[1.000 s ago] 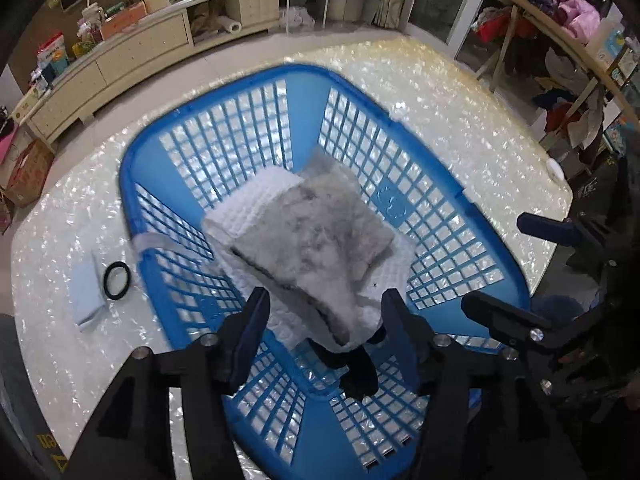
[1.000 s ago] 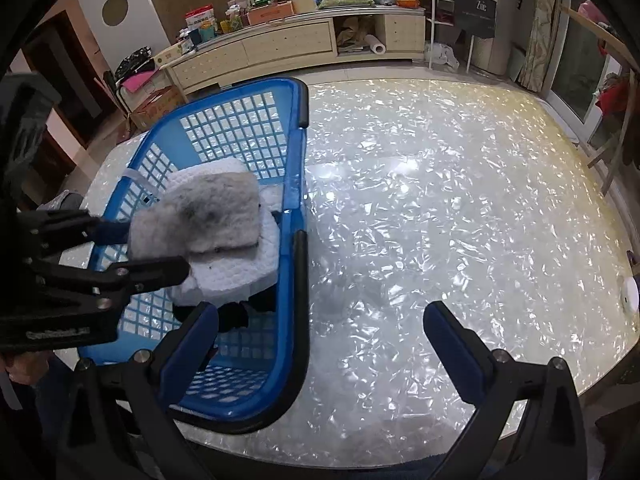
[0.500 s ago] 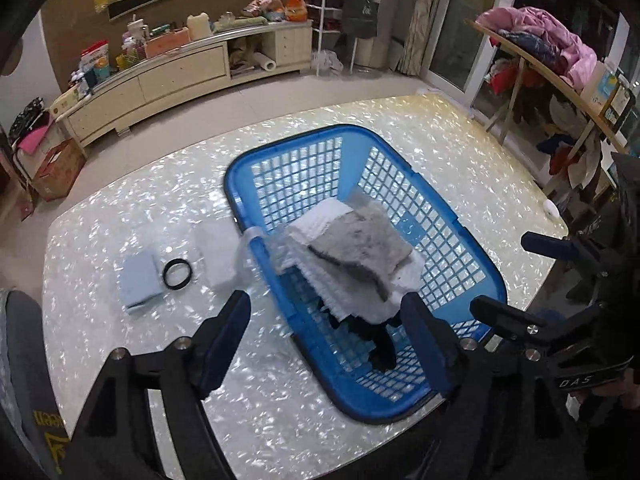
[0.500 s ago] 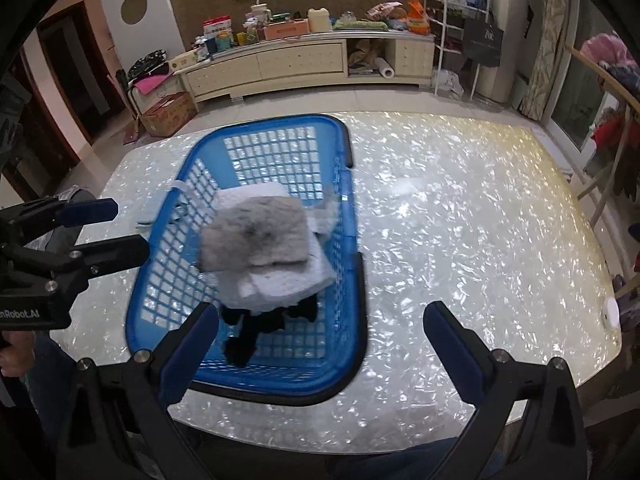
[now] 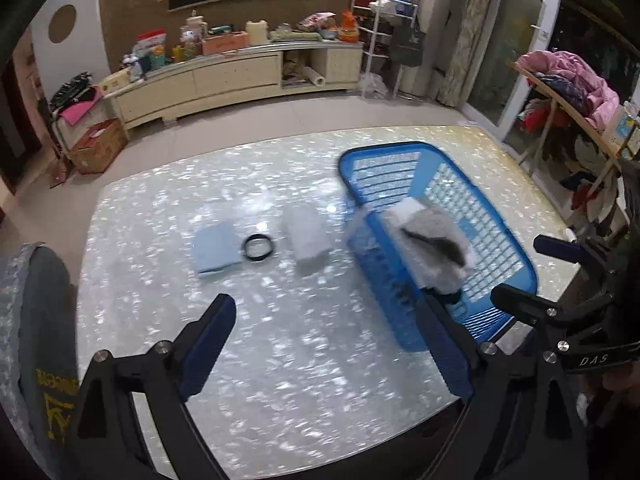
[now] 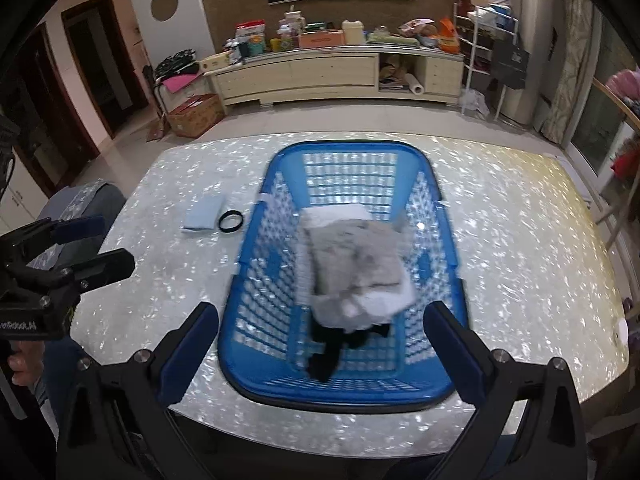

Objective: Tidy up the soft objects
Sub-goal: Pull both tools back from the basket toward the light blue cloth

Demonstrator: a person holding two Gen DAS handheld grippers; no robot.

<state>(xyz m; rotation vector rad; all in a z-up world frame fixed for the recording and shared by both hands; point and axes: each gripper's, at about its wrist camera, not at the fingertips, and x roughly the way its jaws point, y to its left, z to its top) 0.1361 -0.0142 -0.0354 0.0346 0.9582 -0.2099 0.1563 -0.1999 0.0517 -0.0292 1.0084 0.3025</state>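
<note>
A blue lattice basket point(image 6: 264, 288) stands on the pearly table point(image 6: 520, 264); it also shows in the left wrist view point(image 5: 496, 248). In it lie a grey furry cloth point(image 6: 356, 264) on white cloths point(image 6: 384, 300), over a black piece point(image 6: 328, 356). On the table left of the basket lie a light blue cloth point(image 5: 216, 248), a black ring point(image 5: 258, 247) and a pale grey folded cloth point(image 5: 308, 240). My left gripper point(image 5: 328, 344) is open and empty above the table's near part. My right gripper point(image 6: 320, 344) is open and empty above the basket's near end.
The left gripper also shows at the left in the right wrist view point(image 6: 68, 268). A person's leg point(image 5: 40, 320) is at the table's left edge. A long sideboard point(image 6: 320, 72) stands behind; a clothes rack point(image 5: 568, 92) is to the right.
Both grippers have pulled up and back from the basket. The left one has swung left, so the cloths on the table come into view. The grey furry cloth stays in the basket.
</note>
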